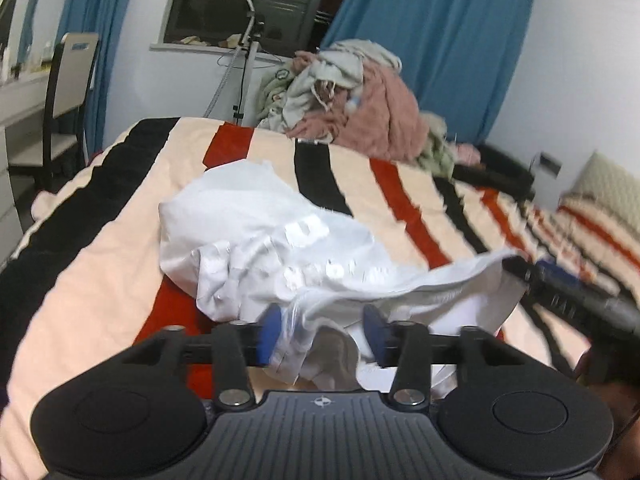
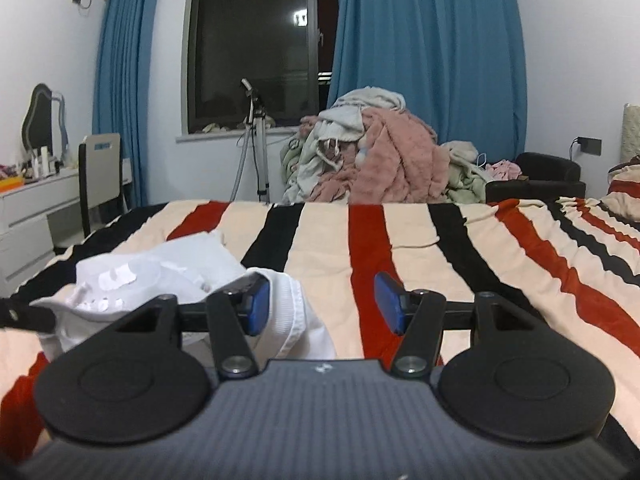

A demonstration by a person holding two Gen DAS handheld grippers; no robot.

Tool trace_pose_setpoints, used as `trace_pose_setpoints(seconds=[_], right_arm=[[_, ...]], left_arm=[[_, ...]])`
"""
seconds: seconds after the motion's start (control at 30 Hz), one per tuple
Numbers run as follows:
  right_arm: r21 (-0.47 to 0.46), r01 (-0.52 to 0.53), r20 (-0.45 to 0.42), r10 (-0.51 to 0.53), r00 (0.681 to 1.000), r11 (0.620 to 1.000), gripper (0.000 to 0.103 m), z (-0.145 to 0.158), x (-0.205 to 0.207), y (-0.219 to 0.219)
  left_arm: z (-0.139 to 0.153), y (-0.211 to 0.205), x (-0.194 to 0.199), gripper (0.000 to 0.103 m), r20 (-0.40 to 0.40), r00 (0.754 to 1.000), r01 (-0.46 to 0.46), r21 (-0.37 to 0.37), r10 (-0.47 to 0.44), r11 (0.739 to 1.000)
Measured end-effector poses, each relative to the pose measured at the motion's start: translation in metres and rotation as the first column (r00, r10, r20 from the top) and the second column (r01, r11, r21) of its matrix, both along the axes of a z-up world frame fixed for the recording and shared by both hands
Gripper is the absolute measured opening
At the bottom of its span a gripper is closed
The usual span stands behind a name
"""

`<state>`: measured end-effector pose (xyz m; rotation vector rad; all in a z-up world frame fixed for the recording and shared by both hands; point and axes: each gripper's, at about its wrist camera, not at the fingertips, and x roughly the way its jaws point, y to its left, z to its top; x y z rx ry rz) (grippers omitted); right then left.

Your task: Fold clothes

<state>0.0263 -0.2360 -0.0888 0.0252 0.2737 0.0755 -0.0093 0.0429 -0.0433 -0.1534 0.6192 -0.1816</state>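
- Left gripper (image 1: 322, 330) stood spread, crumpled white shirt (image 1: 256, 240) cloth lying loose between its blue pads.
- Right gripper (image 2: 322, 304) was spread too, shirt hem beside its left pad.
- Both hovered over the striped blanket (image 2: 400, 248).

White cloth shirt (image 1: 256, 232); fuzzy striped blanket (image 1: 100, 272).

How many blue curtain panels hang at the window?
2. One blue curtain panel hangs left of the dark window; the other hangs on its right, behind the heap of clothes. Any further panel would lie outside these views.
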Motion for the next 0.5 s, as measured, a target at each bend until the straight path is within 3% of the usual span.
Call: trace_pose_setpoints(seconds=[0.1, 0.23, 0.3, 0.37, 0.47, 0.5], right_arm=[[-0.009, -0.006, 0.007, 0.007, 1.0, 1.0, 0.057, 0.003, -0.002, -0.002], [0.0, -0.008, 0.016, 0.008, 1.0, 1.0, 0.057, 0.005, -0.002, -0.003], [0.007, -0.006, 0.027, 0.006, 1.0, 1.0, 0.057, 0.006, -0.003, -0.004], [0.001, 0.0, 0.039, 0.0, 0.999, 1.0, 0.057, 0.006, -0.004, -0.004], [-0.021, 0.011, 0.047, -0.01, 0.999, 1.0, 0.057, 0.005, -0.005, -0.003], [-0.027, 0.015, 0.055, -0.014, 0.998, 1.0, 0.057, 0.005, -0.006, -0.003]], left_arm=[[-0.003, -0.018, 0.0, 0.076, 0.019, 1.0, 0.011, 0.099, -0.013, 0.995], [-0.016, -0.037, 0.008, 0.076, 0.005, 1.0, 0.01, 0.246, -0.011, 0.969], [-0.02, -0.036, 0.013, 0.075, 0.002, 0.999, -0.04, 0.272, 0.041, 0.961], [-0.017, -0.027, 0.015, 0.075, 0.02, 0.995, -0.104, 0.24, 0.103, 0.965], [-0.007, -0.004, 0.012, 0.079, 0.057, 0.988, -0.15, 0.068, 0.147, 0.986], [-0.008, 0.001, 0.014, 0.079, 0.043, 0.985, -0.166, 0.042, 0.164, 0.985]])
